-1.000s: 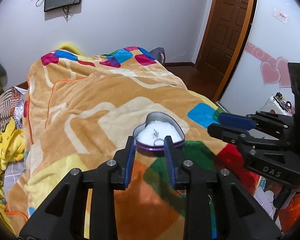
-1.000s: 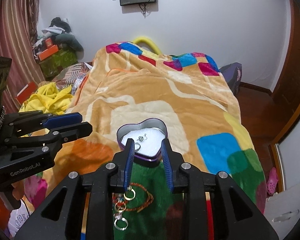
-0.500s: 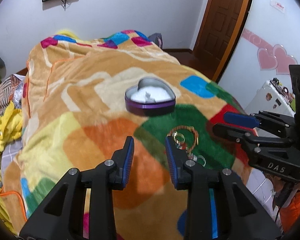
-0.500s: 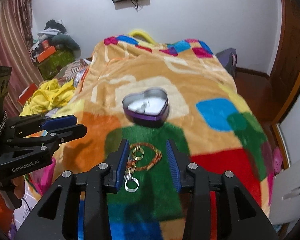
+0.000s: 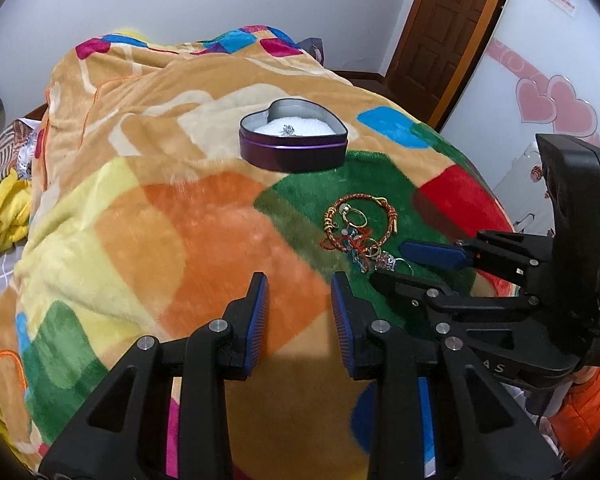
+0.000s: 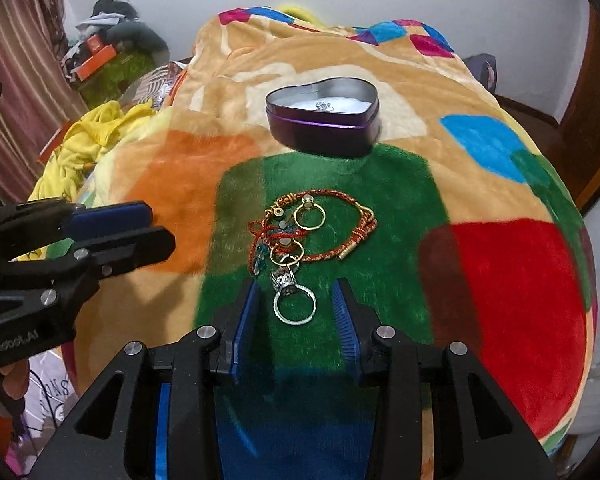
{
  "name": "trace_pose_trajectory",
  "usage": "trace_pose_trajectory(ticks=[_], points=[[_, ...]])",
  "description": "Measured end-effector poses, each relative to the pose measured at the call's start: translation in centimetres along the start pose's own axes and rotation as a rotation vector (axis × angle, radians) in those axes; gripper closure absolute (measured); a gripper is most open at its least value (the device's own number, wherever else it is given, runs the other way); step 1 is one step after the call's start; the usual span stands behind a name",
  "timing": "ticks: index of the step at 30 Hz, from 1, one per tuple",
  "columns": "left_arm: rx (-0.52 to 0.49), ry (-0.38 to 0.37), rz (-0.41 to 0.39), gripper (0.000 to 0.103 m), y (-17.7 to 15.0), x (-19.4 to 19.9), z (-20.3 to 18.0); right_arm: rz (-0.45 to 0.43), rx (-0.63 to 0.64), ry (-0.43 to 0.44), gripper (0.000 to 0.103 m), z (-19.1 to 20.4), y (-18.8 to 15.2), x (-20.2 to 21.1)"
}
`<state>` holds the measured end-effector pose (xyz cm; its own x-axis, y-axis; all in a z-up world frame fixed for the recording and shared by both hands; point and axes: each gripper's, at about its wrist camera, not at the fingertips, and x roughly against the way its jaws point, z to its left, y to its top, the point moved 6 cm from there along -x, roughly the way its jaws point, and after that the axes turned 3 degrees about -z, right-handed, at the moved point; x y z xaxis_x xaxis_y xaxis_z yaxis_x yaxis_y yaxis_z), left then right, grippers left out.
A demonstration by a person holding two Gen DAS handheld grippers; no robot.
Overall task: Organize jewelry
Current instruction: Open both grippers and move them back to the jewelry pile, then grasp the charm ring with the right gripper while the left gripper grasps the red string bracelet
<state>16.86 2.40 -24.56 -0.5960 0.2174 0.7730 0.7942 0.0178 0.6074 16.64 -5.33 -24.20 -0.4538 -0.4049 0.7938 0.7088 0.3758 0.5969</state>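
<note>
Pick step, silver ring [image 6: 294,307]. Right hand-held gripper [image 6: 295,312] released, straddling ring on bed blanket [image 6: 380,200]. Left hand-held gripper [image 5: 296,306] released, empty. Next: clench, carry to heart tin [image 6: 323,120].

left wrist: low, looks up bed [image 5: 148,184] | right wrist: closer | shared: heart tin [image 6: 323,120]

both hand-held grippers [image 5: 296,304] [image 6: 296,308] agape, empty
</note>
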Motion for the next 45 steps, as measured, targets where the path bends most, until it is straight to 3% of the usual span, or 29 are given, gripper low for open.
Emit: trace_pose_trajectory(ticks=[4, 8, 17, 21, 23, 26, 45], points=[[-0.008, -0.017, 0.003, 0.071, 0.1, -0.1, -0.5, -0.015, 0.014, 0.016, 0.069, -0.1, -0.1, 0.2], [-0.025, -0.028, 0.009, 0.071, 0.1, -0.7, -1.5, -0.03, 0.04, 0.026, 0.084, 0.0, -0.2, 0.2], [-0.041, -0.058, 0.046, 0.072, 0.3, -3.3, -3.3, -0.079, 0.02, 0.016, 0.084, -1.4, -0.1, 1.5], [-0.034, -0.047, 0.058, 0.084, 0.3, -4.7, -3.4, -0.097, -0.015, -0.007, 0.084, -2.8, 0.0, 2.4], [-0.029, -0.044, 0.049, 0.096, 0.3, -4.9, -3.3, -0.105, -0.035, -0.011, 0.084, -3.5, 0.0, 2.8], [-0.01, -0.043, 0.043, 0.098, 0.6, -4.6, -2.9, -0.113, -0.045, -0.018, 0.084, -3.9, 0.0, 3.2], [-0.005, -0.021, -0.145, 0.098, 5.7, 1.8, -1.7, -0.213, -0.044, -0.024, 0.084, -3.5, 3.2, 6.0]])
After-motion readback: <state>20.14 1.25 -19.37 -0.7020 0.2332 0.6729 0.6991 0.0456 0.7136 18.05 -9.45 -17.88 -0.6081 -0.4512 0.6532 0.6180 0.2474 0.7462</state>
